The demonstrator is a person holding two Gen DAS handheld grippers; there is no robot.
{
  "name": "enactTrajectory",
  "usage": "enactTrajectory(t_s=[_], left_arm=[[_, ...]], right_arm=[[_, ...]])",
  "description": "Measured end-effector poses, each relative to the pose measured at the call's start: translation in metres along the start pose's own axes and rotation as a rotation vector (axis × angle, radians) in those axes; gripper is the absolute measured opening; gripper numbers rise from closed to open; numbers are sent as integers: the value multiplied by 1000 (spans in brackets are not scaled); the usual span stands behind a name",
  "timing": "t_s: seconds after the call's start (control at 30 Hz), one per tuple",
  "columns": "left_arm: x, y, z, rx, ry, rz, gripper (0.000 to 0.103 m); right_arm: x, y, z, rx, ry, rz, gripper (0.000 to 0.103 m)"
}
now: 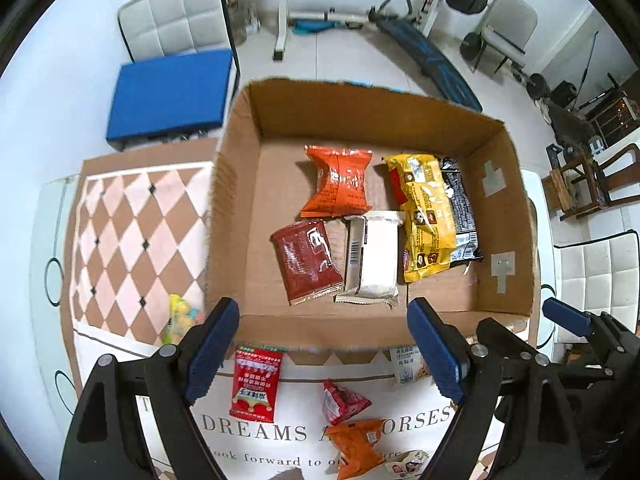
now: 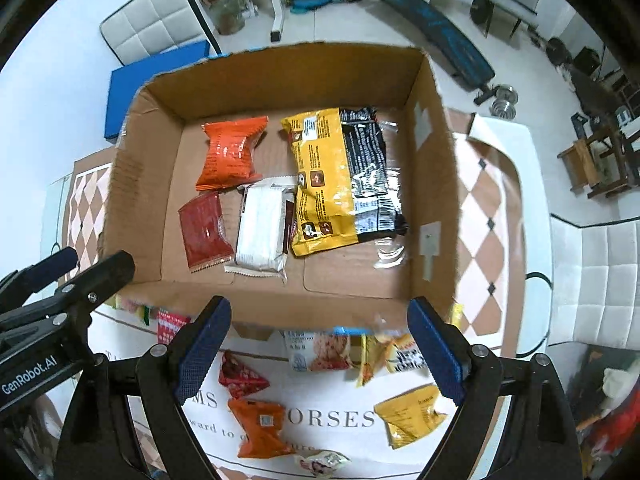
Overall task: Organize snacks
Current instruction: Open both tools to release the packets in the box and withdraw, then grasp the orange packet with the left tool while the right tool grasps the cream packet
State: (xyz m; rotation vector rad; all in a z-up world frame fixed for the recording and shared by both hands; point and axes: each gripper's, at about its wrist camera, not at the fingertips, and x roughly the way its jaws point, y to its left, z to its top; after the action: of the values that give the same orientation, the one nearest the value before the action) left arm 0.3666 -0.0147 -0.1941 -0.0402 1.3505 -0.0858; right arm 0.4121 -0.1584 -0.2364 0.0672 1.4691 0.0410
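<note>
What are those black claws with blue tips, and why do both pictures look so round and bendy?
Those claws are two grabbing tools that a person holds, one in each hand. Each tool has a tiny round-eyed camera looking along its fingers, which bends the picture. One picture comes from the left gripper, the other from the right gripper. Both are open and hold nothing. Below them sits a cardboard box on a table. Inside lie an orange packet, a dark red packet, a white packet and a yellow bag resting on a black one. More snacks wait outside on the cloth, like a red packet.
</note>
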Motion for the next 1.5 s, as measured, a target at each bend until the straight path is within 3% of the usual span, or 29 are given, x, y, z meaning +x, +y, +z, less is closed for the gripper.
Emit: enactTrajectory(t_s=[0.47, 0.67, 0.77, 0.93, 1.03, 1.13, 1.27, 1.4, 1.5], left_arm=[[-93, -12, -63, 31, -263, 45, 86], [-117, -17, -85, 21, -316, 32, 86], [-120, -17, -92, 7, -307, 24, 86], [-98, -7, -111, -42, -217, 8, 86], [-62, -1, -131, -67, -104, 13, 86], [-23, 3, -153, -89, 25, -6, 86], [21, 8, -182, -117, 151, 5, 86], [53, 14, -202, -153, 253, -6, 86], [68, 13, -211, -155, 292, -14, 86]], right_arm=[[-99, -8, -70, -32, -228, -3, 92], [-129, -13, -95, -26, -287, 10, 92], [-131, -18, -104, -13, -275, 27, 93], [-100, -37, -123, 55, -167, 69, 95], [-62, -53, -143, 122, -48, 105, 95], [-15, -66, -173, 205, 96, 146, 95], [62, -80, -224, 396, 348, 283, 95], [113, -90, -257, 576, 466, 350, 94], [134, -91, -268, 641, 482, 356, 91]])
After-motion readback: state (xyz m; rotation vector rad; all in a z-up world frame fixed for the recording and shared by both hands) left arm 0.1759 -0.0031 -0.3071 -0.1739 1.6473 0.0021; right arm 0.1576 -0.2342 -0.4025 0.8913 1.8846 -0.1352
